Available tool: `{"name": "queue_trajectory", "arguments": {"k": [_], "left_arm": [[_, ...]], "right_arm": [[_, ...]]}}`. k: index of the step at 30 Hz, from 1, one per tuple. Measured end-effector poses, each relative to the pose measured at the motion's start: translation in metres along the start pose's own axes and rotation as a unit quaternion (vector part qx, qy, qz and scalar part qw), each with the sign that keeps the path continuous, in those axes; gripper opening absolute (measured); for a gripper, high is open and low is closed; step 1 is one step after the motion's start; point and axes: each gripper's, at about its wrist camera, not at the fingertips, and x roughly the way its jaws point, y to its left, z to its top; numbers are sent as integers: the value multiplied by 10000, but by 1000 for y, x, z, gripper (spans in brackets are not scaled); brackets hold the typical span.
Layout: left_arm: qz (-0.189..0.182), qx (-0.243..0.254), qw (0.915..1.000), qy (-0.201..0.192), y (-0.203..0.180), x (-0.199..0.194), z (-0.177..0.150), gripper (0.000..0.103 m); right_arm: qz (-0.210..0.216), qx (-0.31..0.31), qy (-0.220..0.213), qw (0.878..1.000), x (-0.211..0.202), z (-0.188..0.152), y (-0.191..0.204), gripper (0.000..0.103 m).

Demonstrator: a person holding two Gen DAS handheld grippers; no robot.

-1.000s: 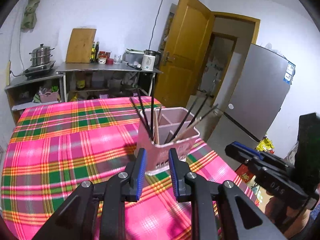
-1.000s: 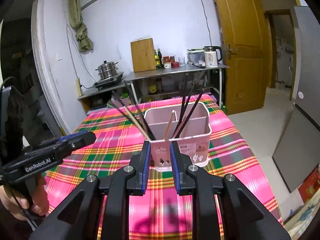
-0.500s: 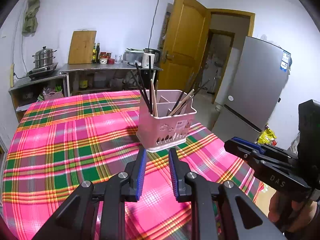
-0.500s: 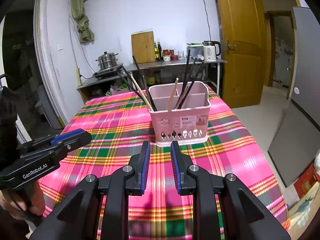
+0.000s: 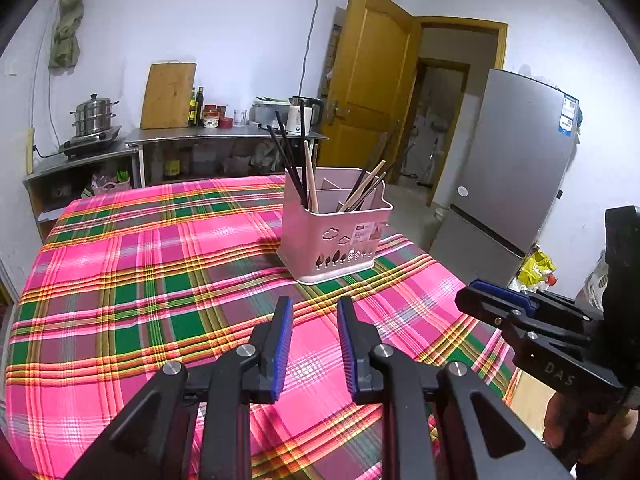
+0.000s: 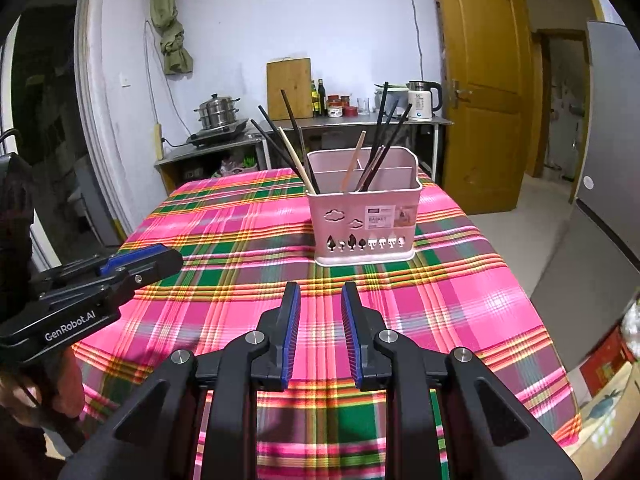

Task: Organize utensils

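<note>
- The pink basket (image 6: pixel 366 210) stands upright on the table (image 6: pixel 240 240), and it is the landmark for everything here. It holds all the utensils that I can see.
- Dark chopsticks (image 6: pixel 280 140) and one pale wooden stick (image 6: pixel 294 160) lean out at the basket's left end. More dark chopsticks (image 6: pixel 390 132) with one wooden stick (image 6: pixel 354 160) stand nearer its middle.
- The left hand-held gripper (image 5: pixel 314 340) hovers over the cloth in front of the basket. Its jaws are a little spread, with nothing between them.
- The right hand-held gripper (image 6: pixel 316 324) is also in front of the basket, apart from it. Its jaws have just been opening slightly and are empty.
- I judge the step in hand is to reach for one stick and sort it by kind.
- To do it well, take one stick only, high above the basket rim, where it stands free from its neighbours.
- Lift it along its own lean, so the light basket does not tip. The other hand-held gripper can steady the basket wall.
</note>
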Motion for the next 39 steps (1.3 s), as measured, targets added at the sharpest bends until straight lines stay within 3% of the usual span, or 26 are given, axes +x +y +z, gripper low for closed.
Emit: {"name": "queue_trajectory", "arguments": {"k": [39], "left_arm": [[58, -31, 10000, 19, 2, -1, -5, 22]], "right_arm": [[-122, 0, -45, 9999, -7, -2, 0, 22]]}}
